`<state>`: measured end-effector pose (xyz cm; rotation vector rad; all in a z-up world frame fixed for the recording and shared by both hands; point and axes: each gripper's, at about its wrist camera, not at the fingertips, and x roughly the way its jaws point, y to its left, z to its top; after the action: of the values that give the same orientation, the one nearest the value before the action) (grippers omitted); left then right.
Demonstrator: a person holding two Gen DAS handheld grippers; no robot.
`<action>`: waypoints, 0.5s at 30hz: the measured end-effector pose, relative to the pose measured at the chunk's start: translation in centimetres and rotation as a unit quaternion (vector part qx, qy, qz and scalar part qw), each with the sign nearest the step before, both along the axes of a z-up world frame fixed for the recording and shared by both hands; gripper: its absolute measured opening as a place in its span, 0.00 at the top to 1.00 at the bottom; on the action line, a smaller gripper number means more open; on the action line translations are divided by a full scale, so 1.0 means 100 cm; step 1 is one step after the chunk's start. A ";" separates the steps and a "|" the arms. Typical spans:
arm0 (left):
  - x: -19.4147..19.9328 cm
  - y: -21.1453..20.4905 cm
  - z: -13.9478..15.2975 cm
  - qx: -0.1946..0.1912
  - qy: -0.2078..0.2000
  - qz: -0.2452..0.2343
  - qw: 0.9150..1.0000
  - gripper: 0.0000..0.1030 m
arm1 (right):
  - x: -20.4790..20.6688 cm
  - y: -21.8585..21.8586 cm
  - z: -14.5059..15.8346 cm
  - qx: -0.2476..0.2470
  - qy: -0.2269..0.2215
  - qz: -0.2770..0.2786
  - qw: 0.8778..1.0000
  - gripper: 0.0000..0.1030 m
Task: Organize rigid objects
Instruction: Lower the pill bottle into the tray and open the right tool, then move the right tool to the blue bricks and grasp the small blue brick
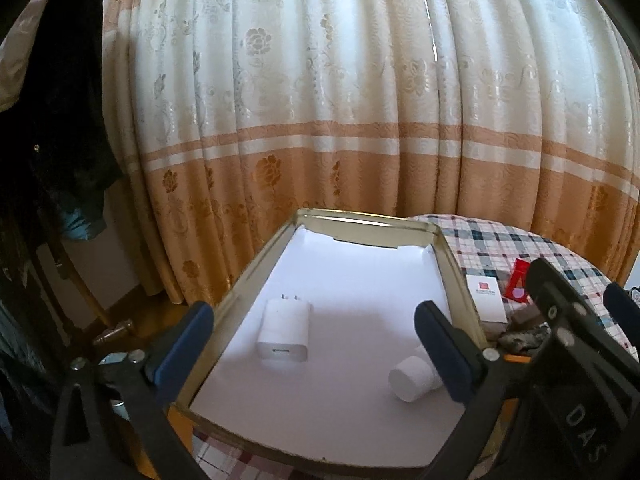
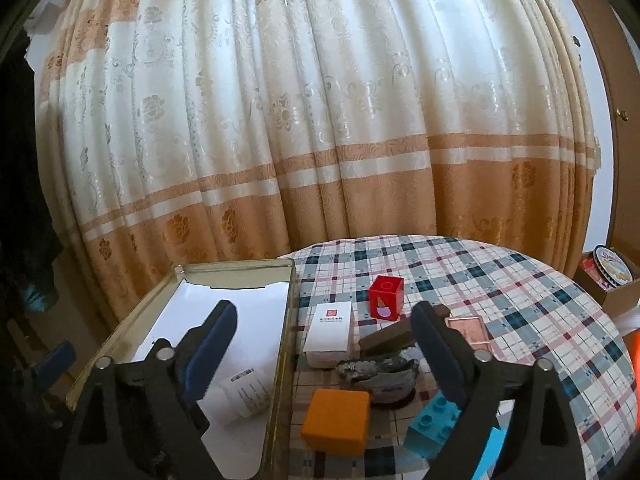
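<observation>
Two white items lie in the metal tin (image 1: 256,258) as we look along our left gripper (image 1: 316,344): a wall charger (image 1: 285,330) lies flat toward the tin's left side, and a small white bottle (image 1: 412,378) lies on its side near the right wall. Our left jaws stand wide apart over the tin's white lining and grip nothing. Past the tin's right wall, on the plaid tablecloth (image 1: 500,240), we see a white box (image 1: 489,298) and part of a red box (image 1: 519,285).

From our right gripper (image 2: 324,334), the jaws also gape wide and hold nothing; one finger hangs over the tin (image 2: 236,271), the other over the tablecloth (image 2: 500,276). The bottle (image 2: 248,394) lies in the tin by its right wall. Outside it we see the white box (image 2: 330,332), the red box (image 2: 386,298), a brown bar (image 2: 386,338), a pink tile (image 2: 466,330), a grey rock (image 2: 378,374), an orange block (image 2: 336,420) and a blue toy brick (image 2: 432,424), all close together.
</observation>
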<state>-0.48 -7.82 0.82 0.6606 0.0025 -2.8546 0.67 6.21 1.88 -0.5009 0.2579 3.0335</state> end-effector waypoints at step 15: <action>0.005 0.008 -0.001 -0.007 -0.006 -0.008 1.000 0.01 | 0.016 0.027 -0.004 -0.051 -0.002 -0.041 0.998 0.10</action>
<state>0.01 -6.97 0.72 0.6786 -0.0236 -2.8632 2.26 8.90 1.49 -0.4899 0.4242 2.9498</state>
